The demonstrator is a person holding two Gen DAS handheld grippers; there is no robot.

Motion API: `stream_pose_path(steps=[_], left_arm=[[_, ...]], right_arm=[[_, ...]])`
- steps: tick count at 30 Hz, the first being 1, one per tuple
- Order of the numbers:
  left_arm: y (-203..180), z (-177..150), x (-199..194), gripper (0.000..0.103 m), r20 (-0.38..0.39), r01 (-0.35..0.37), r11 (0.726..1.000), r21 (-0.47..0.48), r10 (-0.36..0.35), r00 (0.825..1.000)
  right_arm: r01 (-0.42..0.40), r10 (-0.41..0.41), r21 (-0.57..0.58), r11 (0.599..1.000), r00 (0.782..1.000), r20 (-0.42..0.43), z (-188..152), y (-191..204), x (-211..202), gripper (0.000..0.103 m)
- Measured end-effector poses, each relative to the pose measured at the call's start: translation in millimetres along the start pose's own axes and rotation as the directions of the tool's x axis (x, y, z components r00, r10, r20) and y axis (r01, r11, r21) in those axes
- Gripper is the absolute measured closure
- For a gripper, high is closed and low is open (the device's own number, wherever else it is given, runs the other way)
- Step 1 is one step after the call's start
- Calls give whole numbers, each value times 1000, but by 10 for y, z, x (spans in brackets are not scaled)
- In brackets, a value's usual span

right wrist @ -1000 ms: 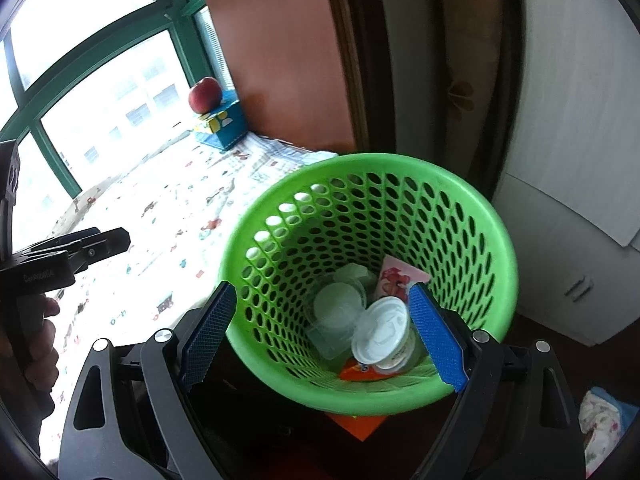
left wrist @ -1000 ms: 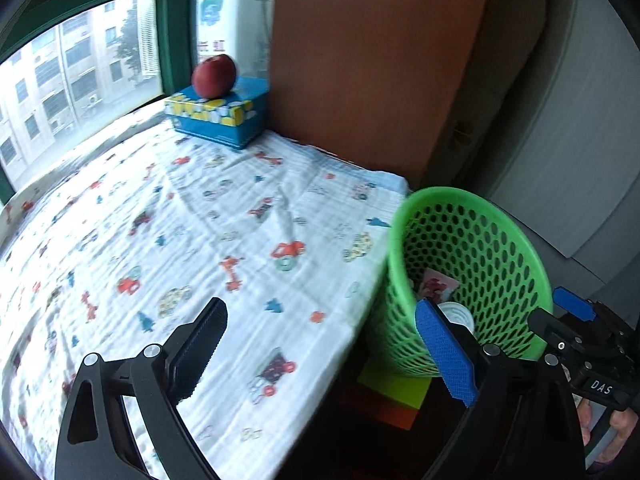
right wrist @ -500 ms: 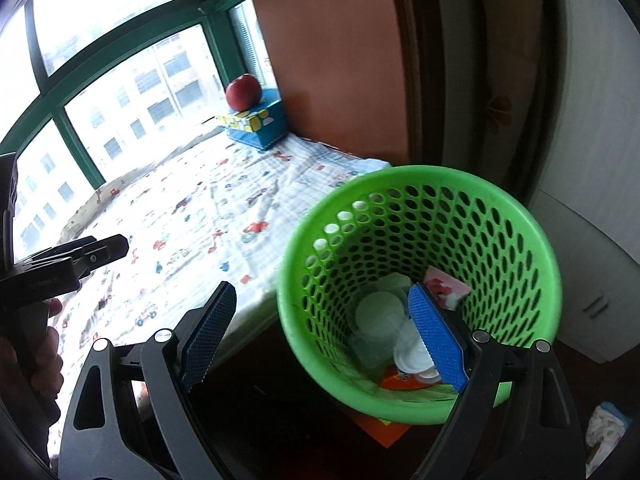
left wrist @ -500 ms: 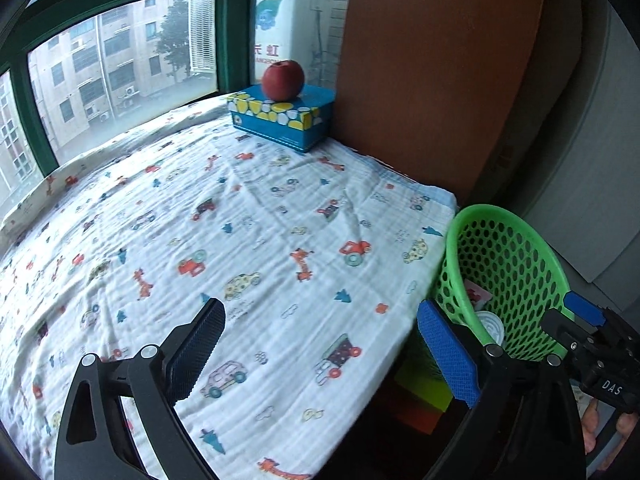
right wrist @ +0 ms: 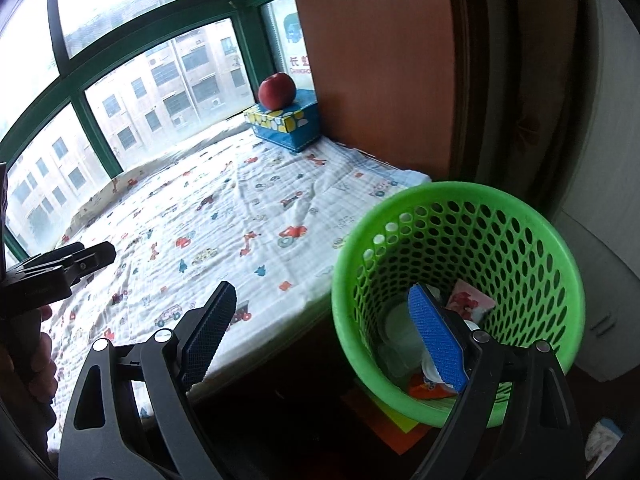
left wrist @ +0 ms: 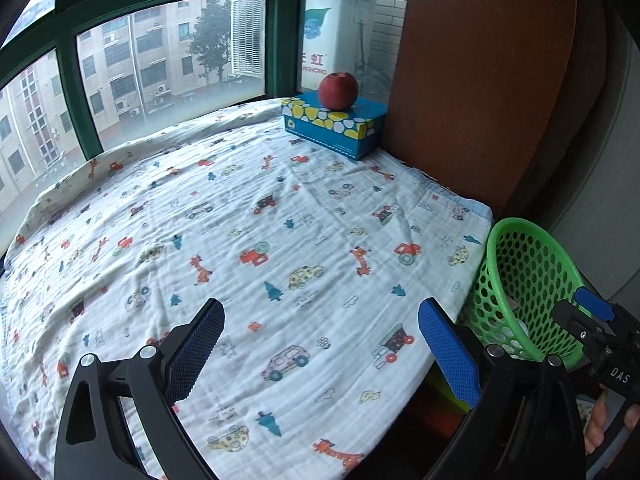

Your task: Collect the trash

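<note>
Two hand-held grippers in view, both with jaws spread wide and nothing between the pads. Left gripper fills the lower part of its own view, above the printed bedsheet; right gripper sits low centre in its view, straddling the bed edge and the basket rim. One green perforated waste basket stands at lower right of the right view, just beside the bed's corner; in the left view it shows at the right edge. Trash lies in the basket bottom: one pink printed wrapper against the far wall, white and clear plastic cups or lids piled at the lower left, exact count unclear behind the blue pad, and one orange wrapper at the near side. Sheet surface carries cartoon vehicles, giraffes and trees. One red apple rests on top of one blue tissue box, upper centre, at the bed's far corner by the green-framed window. One brown wooden panel stands at upper right. Coloured paper sheets lie under the basket.
</note>
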State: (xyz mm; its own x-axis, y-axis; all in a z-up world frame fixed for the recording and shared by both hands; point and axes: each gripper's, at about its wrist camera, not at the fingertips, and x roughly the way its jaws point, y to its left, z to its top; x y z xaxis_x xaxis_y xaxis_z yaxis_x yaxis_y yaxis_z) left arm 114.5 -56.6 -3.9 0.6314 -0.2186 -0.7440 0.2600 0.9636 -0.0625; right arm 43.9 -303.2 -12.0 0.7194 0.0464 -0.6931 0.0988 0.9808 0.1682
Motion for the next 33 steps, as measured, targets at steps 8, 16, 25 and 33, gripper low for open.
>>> stream_pose_path(steps=[8, 16, 25, 33], left_arm=[[194, -72, -66, 7, 3, -46, 998, -41, 46, 999], [355, -110, -121, 7, 5, -108, 991, -74, 109, 994], [501, -125, -148, 7, 1, -139, 983, -121, 141, 990], [540, -144, -173, 7, 6, -178, 975, -133, 180, 984]], right_arm=[[-2, 2, -44, 999, 1000, 9, 23, 165, 40, 15], [-17, 19, -76, 997, 1000, 18, 40, 341, 110, 11], [-29, 32, -96, 995, 999, 31, 76, 449, 132, 8], [-35, 39, -109, 993, 999, 27, 71, 521, 157, 7]])
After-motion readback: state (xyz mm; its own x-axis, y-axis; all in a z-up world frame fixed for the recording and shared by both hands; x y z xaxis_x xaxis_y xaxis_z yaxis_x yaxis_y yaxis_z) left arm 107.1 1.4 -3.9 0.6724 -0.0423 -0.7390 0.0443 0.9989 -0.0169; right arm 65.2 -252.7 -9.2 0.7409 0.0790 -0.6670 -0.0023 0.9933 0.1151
